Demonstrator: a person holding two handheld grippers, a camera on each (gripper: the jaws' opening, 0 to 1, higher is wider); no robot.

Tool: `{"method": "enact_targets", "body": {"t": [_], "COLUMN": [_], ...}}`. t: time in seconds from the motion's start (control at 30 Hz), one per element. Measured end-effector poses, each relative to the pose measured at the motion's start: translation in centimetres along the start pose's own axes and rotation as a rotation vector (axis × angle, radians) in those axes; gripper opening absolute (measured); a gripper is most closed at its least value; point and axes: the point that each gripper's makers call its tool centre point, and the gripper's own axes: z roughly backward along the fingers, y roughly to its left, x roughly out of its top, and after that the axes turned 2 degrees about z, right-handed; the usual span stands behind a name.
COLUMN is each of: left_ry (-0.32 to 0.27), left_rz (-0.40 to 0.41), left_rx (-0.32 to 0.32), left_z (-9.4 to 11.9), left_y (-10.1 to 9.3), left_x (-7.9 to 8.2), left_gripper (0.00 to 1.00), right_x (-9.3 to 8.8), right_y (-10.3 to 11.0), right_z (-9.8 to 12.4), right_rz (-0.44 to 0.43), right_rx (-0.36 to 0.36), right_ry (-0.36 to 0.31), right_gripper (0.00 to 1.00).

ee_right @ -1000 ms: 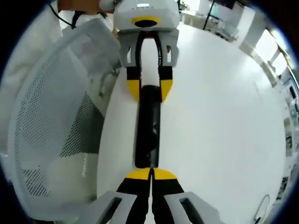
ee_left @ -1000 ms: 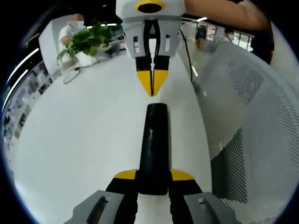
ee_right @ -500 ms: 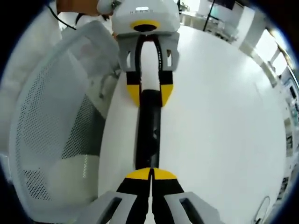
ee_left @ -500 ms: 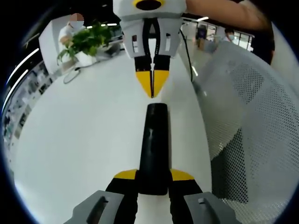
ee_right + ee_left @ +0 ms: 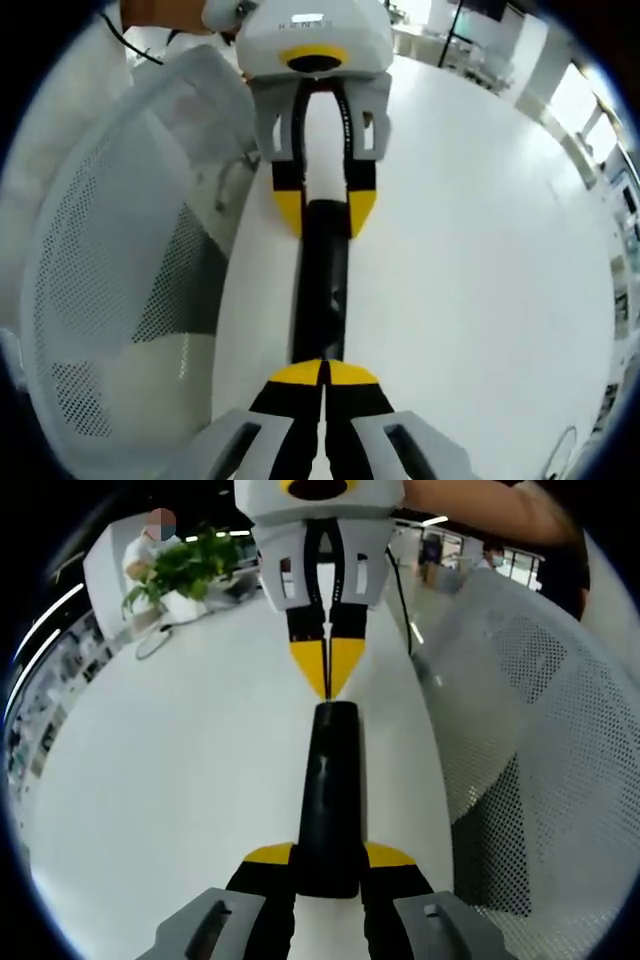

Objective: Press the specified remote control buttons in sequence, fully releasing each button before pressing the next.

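remote control | buttons too small to tell | near end behind claw

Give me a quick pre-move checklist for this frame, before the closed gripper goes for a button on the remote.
1. Remote held steady: ok; left gripper clamps its near end between yellow tips.
2. Right gripper shut for pressing: ok; its tips meet in a point.
3. Tips lined up with the remote: ok; they sit at its far end.
4. Tips clear of the remote, button released: cannot tell.
5. Which button lies under the tips: cannot tell; buttons too dark.
6. Remote over the white table: ok; mesh chair stands beside.
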Motion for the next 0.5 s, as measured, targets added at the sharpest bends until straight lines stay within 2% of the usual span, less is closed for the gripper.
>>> {"method": "enact_targets", "body": {"t": [0.5], "left_ry": [-0.006], "left_rz": [-0.001], "left_rx": [0.0], "left_z": [0.03], "left_y": [0.08], "left_x": [0.09], "left_gripper": [0.23], "right_x": [-0.22], "right_y": [0.23], "right_z": [-0.93], "right_rz": [0.002], "right_rx": [0.02], "right_ry": [0.032], "right_gripper": [0.0]}}
